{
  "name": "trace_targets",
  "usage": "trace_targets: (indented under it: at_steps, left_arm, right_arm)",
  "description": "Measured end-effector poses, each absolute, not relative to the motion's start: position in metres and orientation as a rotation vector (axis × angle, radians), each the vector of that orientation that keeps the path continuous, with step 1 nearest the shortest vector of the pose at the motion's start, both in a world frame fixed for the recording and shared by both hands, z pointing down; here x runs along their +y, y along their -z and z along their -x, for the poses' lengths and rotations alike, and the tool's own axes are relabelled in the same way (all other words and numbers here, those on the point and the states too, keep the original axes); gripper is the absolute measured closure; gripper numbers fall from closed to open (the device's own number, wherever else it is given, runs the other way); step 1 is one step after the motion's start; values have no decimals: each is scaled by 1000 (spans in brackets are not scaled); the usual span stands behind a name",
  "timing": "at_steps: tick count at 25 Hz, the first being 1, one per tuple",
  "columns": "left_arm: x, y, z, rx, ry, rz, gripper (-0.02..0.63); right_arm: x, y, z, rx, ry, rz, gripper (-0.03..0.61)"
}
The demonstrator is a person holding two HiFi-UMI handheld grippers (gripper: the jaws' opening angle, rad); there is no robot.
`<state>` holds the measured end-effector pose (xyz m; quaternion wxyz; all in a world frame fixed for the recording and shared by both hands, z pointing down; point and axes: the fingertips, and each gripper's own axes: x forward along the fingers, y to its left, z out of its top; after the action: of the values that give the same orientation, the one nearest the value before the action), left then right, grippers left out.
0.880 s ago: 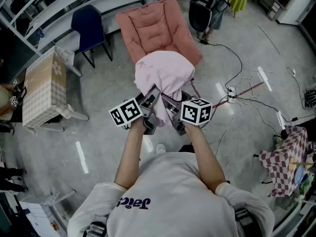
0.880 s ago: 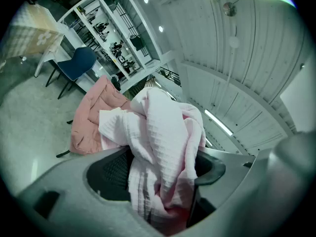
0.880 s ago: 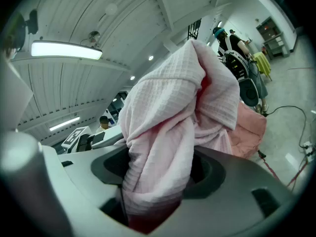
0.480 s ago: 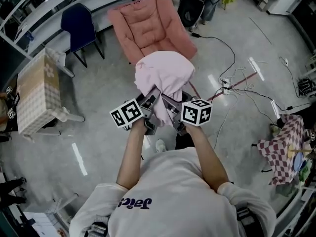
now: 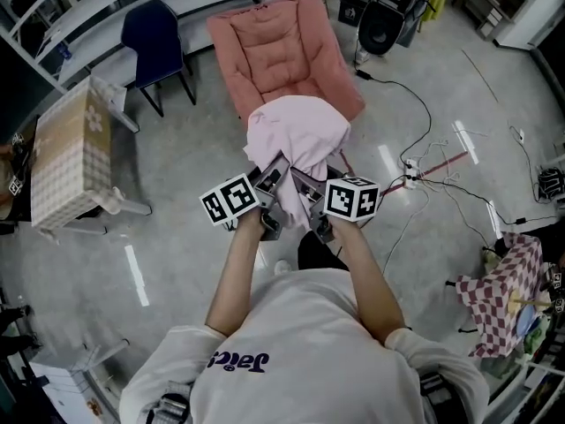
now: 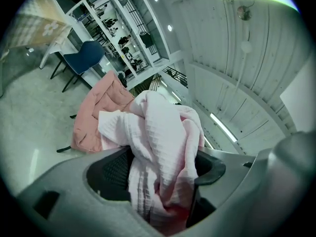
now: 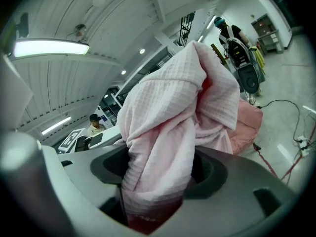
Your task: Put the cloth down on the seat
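A bunched pale pink cloth (image 5: pixel 296 140) is held up in front of the person, over the floor and just short of the pink padded seat (image 5: pixel 278 56). My left gripper (image 5: pixel 272 179) and right gripper (image 5: pixel 300 184) stand side by side under the cloth, each shut on a fold of it. In the left gripper view the cloth (image 6: pixel 163 147) fills the gap between the jaws of the left gripper (image 6: pixel 160 174), with the seat (image 6: pixel 96 112) behind. The right gripper view shows the cloth (image 7: pixel 173 117) wedged between the jaws of the right gripper (image 7: pixel 158 174).
A blue chair (image 5: pixel 157 38) stands left of the seat, by a long counter. A checked-top table (image 5: pixel 62 153) is at the left. Cables (image 5: pixel 415 170) trail over the floor on the right. A checked cloth (image 5: pixel 503 285) hangs at the far right. A black bag (image 5: pixel 388 20) sits behind the seat.
The head view has swung slightly, so the seat and floor shift in the picture. Both grippers keep the same hold on the cloth, close together as before.
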<state>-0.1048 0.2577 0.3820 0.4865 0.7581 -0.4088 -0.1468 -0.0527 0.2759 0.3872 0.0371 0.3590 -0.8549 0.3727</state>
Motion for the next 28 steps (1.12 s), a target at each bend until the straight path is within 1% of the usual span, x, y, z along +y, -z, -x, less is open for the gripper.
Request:
trace_targets:
  at_steps: [7, 15, 20, 28]
  left_arm:
    - [190, -386, 109, -1051, 364, -1790, 268]
    - [100, -375, 71, -1080, 377, -1792, 273]
    - [62, -370, 46, -1082, 362, -1823, 278]
    - [25, -398, 30, -1081, 368, -1747, 295]
  right_arm:
    - [205, -393, 56, -2590, -1215, -1001, 267]
    - [114, -387, 17, -2582, -1256, -980, 261]
    - [76, -385, -6, -2587, -1278, -982, 256]
    - [40, -409, -25, -2473, -1263, -1016, 258]
